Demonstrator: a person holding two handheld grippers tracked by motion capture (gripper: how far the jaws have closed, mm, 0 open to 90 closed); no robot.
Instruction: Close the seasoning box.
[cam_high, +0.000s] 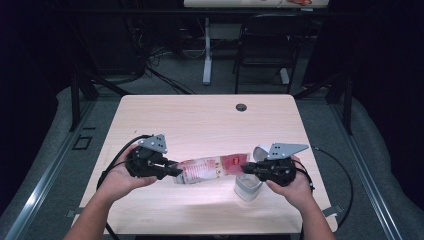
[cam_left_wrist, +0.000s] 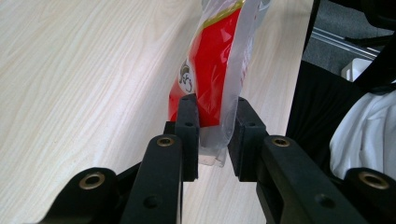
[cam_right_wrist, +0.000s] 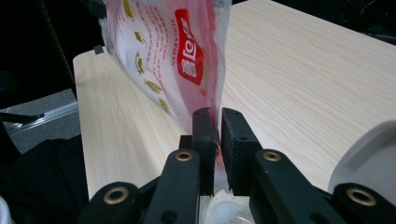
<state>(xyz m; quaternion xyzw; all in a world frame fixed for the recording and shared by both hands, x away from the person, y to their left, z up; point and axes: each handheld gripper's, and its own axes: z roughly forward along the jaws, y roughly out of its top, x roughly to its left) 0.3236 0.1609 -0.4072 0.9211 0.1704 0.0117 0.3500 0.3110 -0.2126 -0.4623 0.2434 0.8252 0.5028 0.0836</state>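
A clear plastic bag (cam_high: 210, 168) with red print and white contents hangs stretched level above the wooden table (cam_high: 200, 120), one gripper at each end. My left gripper (cam_high: 176, 170) is shut on its left end; in the left gripper view the bag (cam_left_wrist: 210, 70) sits squeezed between the jaws of that gripper (cam_left_wrist: 217, 121). My right gripper (cam_high: 245, 169) pinches the thin film of the right end, and in the right gripper view the bag (cam_right_wrist: 163, 51) rises from the narrow slit between the jaws of my right gripper (cam_right_wrist: 219, 126). A white cup (cam_high: 248, 186) stands under the right gripper.
A round white lid-like object (cam_right_wrist: 369, 154) lies just right of the right jaws. A cable hole (cam_high: 241, 107) sits near the table's far edge. Beyond the table stand a black chair (cam_high: 265, 45) and a white desk leg (cam_high: 207, 55). Cables trail off both table sides.
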